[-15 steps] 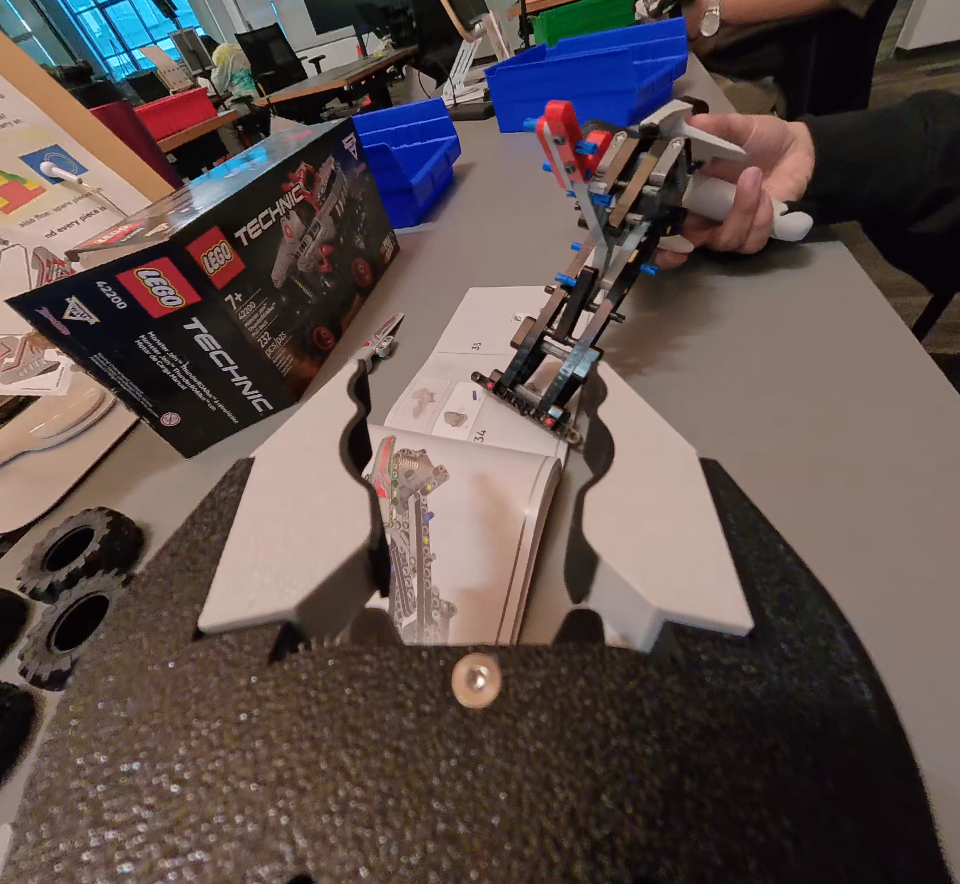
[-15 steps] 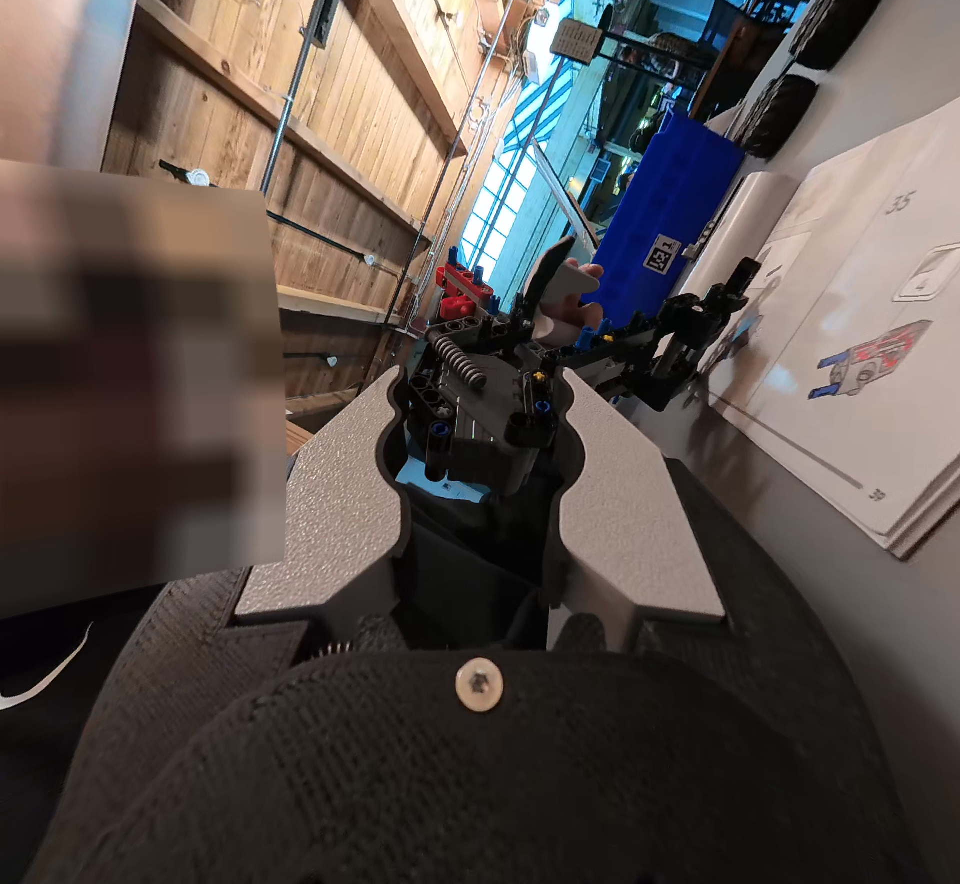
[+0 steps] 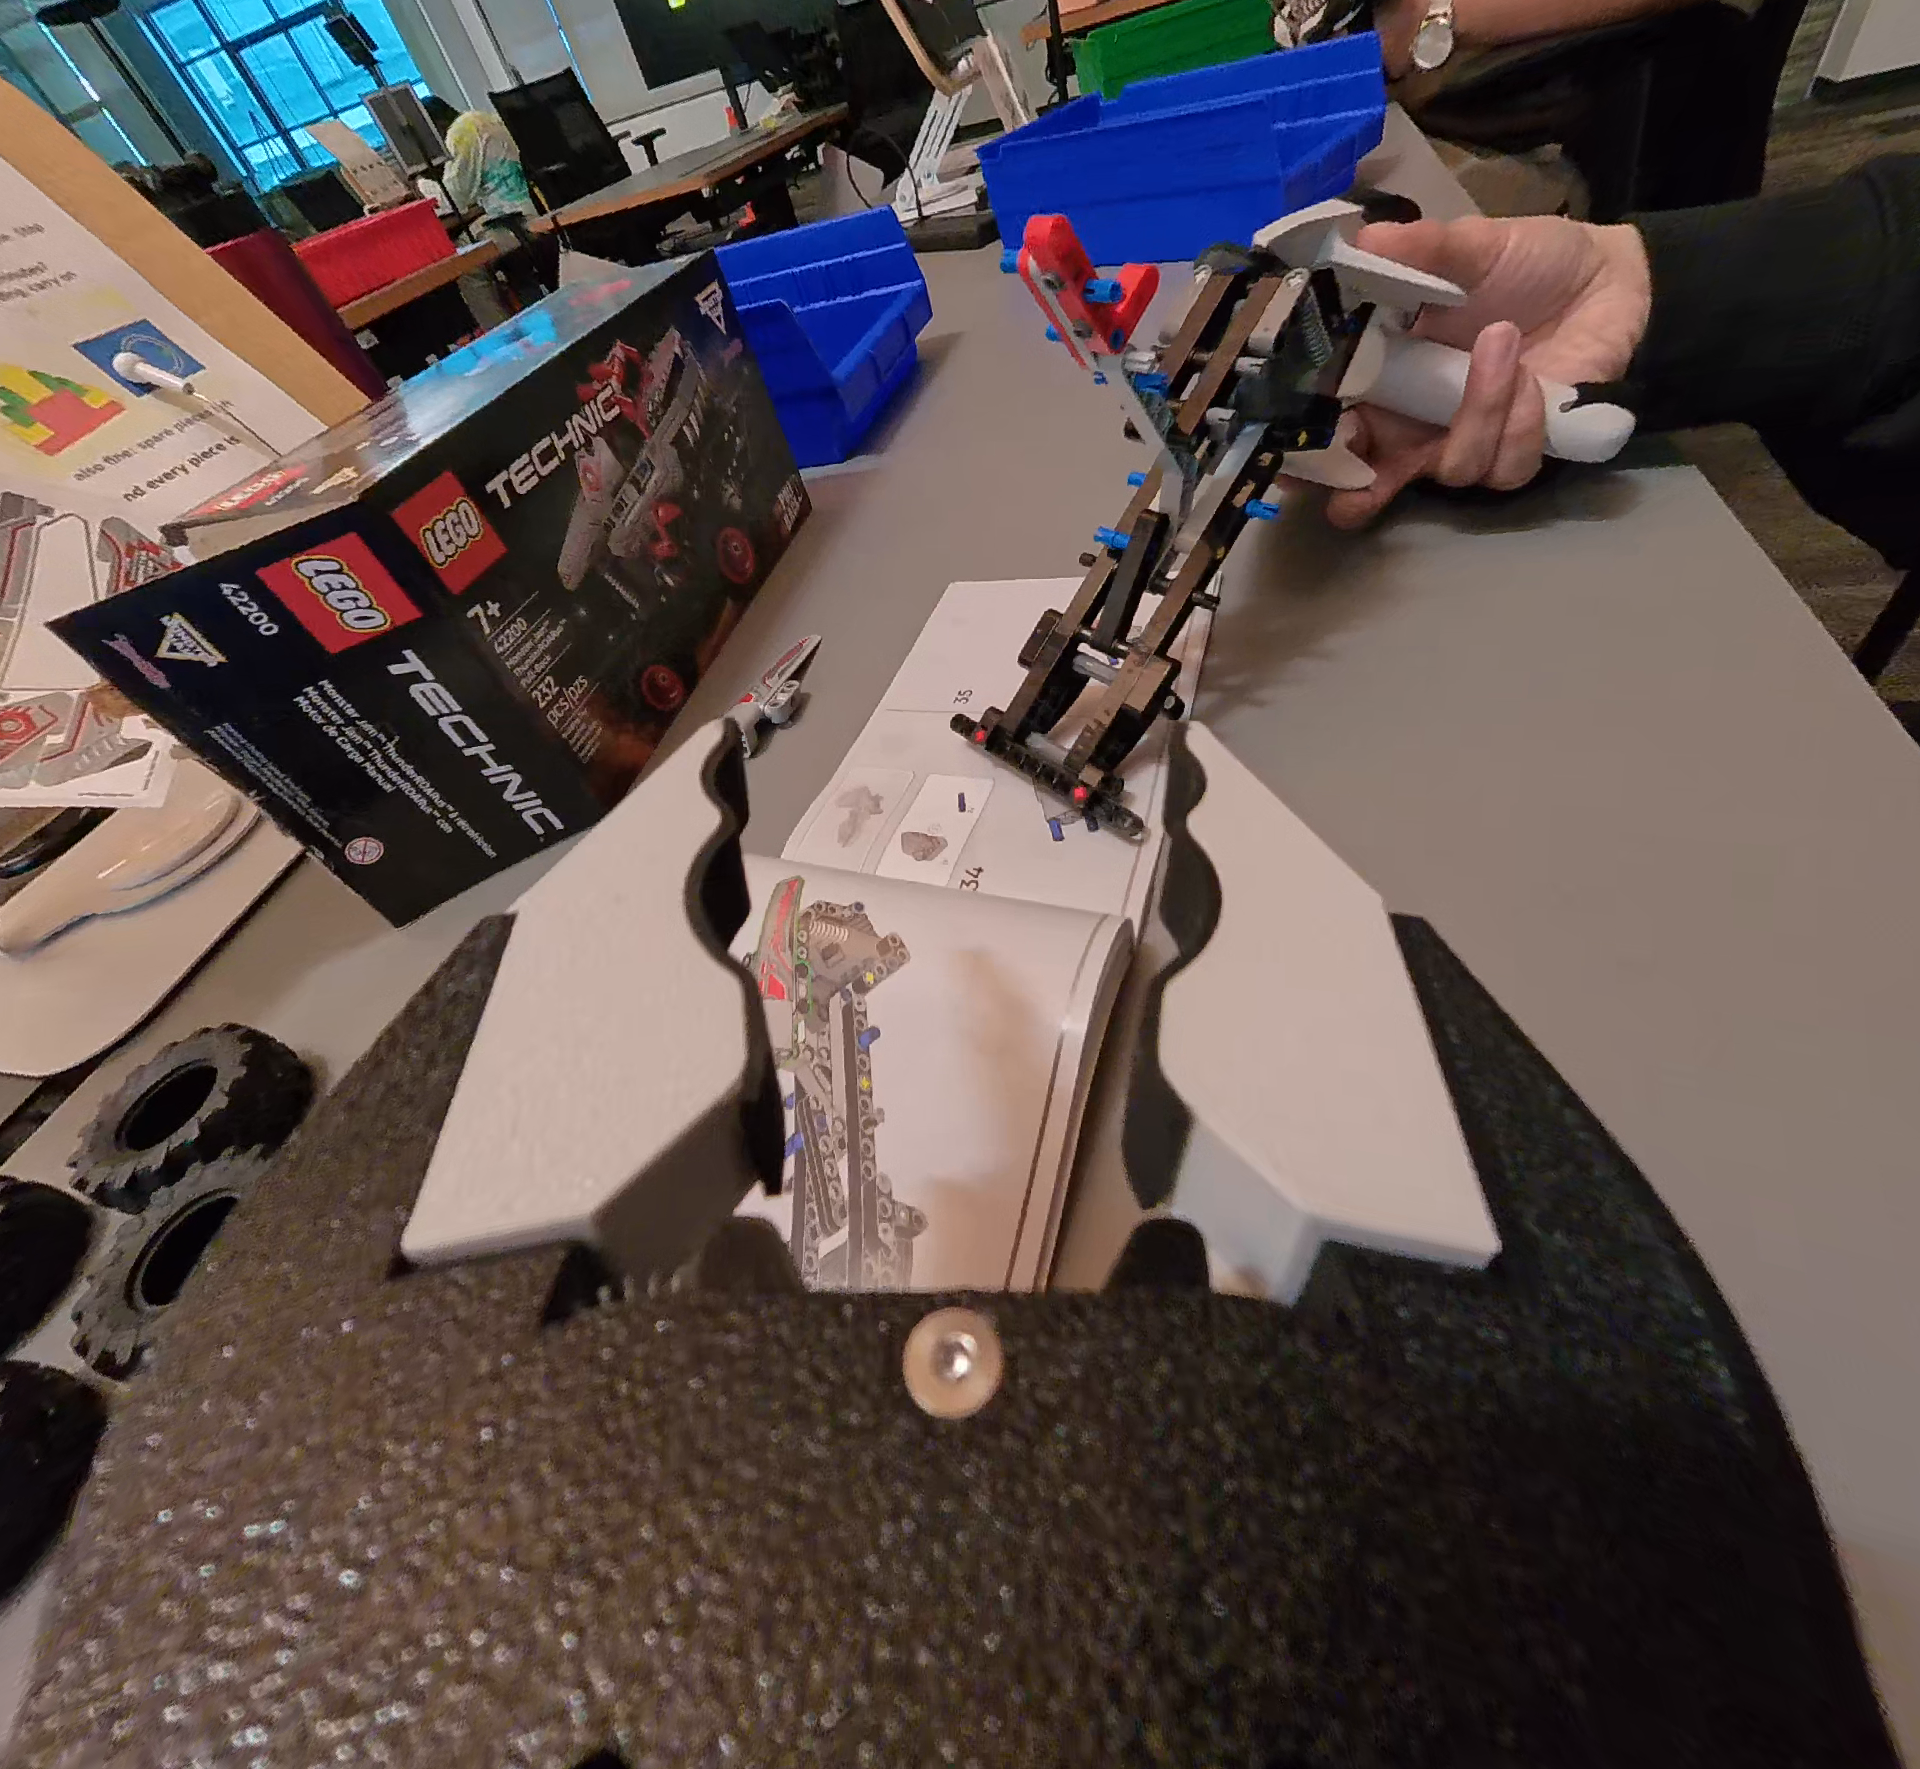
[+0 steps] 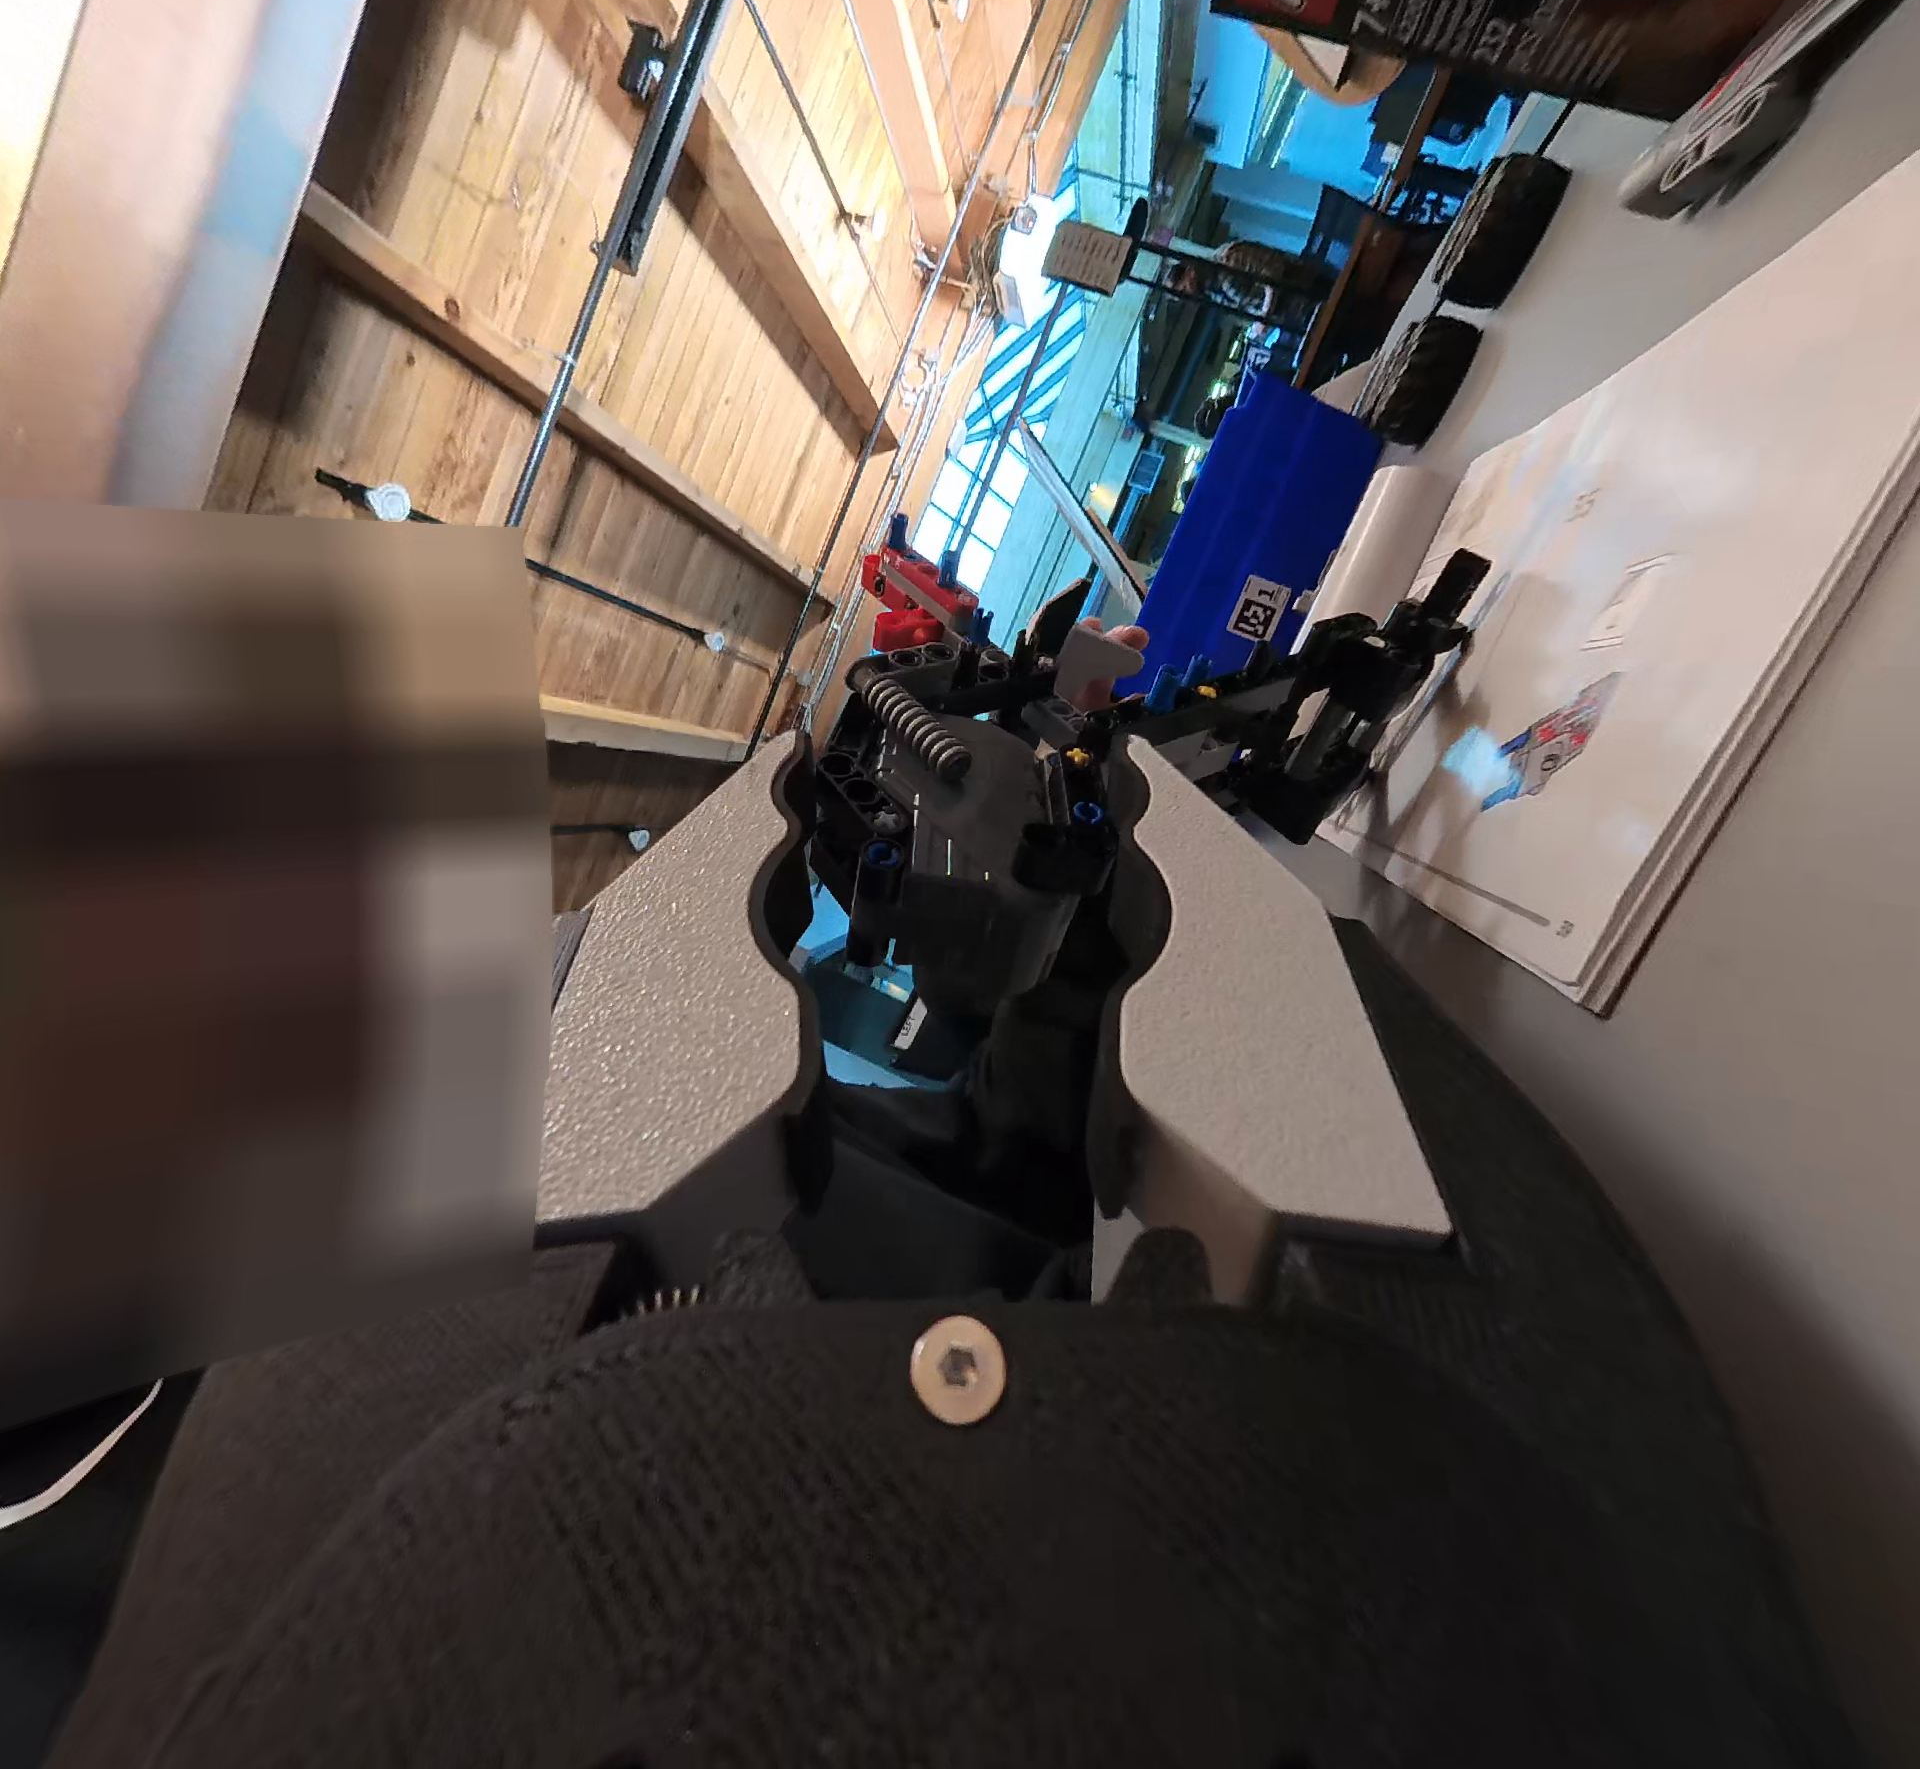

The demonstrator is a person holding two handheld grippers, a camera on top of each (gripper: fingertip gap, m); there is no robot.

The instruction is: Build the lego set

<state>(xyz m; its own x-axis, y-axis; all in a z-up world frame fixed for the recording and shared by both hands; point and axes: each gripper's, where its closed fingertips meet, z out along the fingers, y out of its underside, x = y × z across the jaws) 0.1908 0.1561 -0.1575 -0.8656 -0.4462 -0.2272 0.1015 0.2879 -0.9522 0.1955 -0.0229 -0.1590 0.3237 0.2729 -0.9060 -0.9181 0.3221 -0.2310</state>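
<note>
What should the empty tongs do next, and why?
Probably reach for the small grey-and-red piece beside the booklet. The left tongs are open and empty, while the right tongs already hold the frame tilted over the page.

Grey table (image 3: 1507, 784), office desks (image 3: 665, 192), tall windows (image 3: 260, 46) behind.

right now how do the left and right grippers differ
The left gripper is open and holds nothing, while the right gripper is shut on the lego chassis. The left gripper hovers over the instruction booklet; the right gripper tilts the chassis so its far end rests on the booklet. Both have grey fingers.
</note>
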